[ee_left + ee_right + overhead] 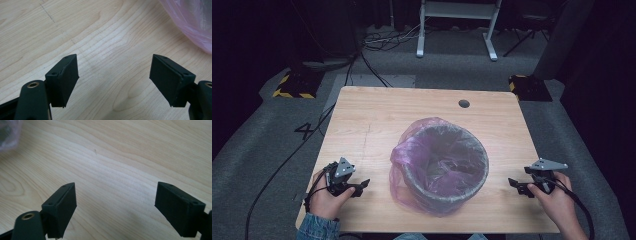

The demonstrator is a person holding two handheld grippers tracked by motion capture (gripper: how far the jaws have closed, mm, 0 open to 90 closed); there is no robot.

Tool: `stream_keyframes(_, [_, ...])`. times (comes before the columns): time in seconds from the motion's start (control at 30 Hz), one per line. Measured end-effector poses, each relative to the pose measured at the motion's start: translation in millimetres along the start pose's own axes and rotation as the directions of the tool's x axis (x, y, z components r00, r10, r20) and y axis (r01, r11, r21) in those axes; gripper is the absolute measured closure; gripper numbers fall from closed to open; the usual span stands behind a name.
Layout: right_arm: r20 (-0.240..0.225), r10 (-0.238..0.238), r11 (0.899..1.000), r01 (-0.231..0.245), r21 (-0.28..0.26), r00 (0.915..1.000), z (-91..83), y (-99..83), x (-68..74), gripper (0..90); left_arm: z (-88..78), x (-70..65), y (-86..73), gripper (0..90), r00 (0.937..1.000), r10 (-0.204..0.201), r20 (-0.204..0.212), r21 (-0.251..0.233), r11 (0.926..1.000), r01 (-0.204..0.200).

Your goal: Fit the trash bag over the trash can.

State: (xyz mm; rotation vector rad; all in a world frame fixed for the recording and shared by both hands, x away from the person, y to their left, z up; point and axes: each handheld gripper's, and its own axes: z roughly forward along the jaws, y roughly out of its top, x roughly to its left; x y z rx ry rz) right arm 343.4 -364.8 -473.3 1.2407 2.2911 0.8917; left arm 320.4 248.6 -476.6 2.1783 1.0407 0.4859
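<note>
Purple-lined bin (439, 167) sits between left tongs (363, 186) and right tongs (514, 184), both spread apart, empty

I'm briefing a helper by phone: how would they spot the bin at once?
On the light wooden table, look at the middle, between the two hand-held grippers. The bin is a round grey basket lined with a thin purple plastic bag folded over its rim, the one tall thing there.
</note>
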Motion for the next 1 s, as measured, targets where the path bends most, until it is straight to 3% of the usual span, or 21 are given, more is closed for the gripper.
stream_keyframes(0.33, [0.016,0.048,0.998,-0.048,-0.028,0.9987,7.4,-27.0,4.0,17.5,7.9,0.2,-4.0,23.0,1.0000,-0.009,0.002,0.015,0.9999,0.009])
stream_keyframes(0.47, [0.030,0.082,0.994,-0.080,-0.071,0.9962,10.2,-33.1,7.2,15.7,11.4,0.6,-5.7,23.0,1.0000,0.000,0.000,0.022,0.9998,0.000])
stream_keyframes(0.83, [0.025,0.076,0.995,-0.074,-0.070,0.9968,10.9,-33.1,6.1,14.4,21.0,0.0,-8.1,22.1,0.9999,0.005,-0.014,0.031,0.9995,-0.005])
stream_keyframes(0.87, [0.025,0.076,0.995,-0.074,-0.070,0.9968,10.9,-33.1,6.1,14.4,22.5,1.2,-10.4,22.0,0.9998,-0.020,0.005,0.011,0.9997,0.020])
stream_keyframes(1.0, [0.021,0.071,0.995,-0.070,-0.070,0.9972,11.2,-32.9,5.3,14.2,23.7,4.0,-13.0,18.7,0.9986,-0.051,0.013,0.001,0.9987,0.051])
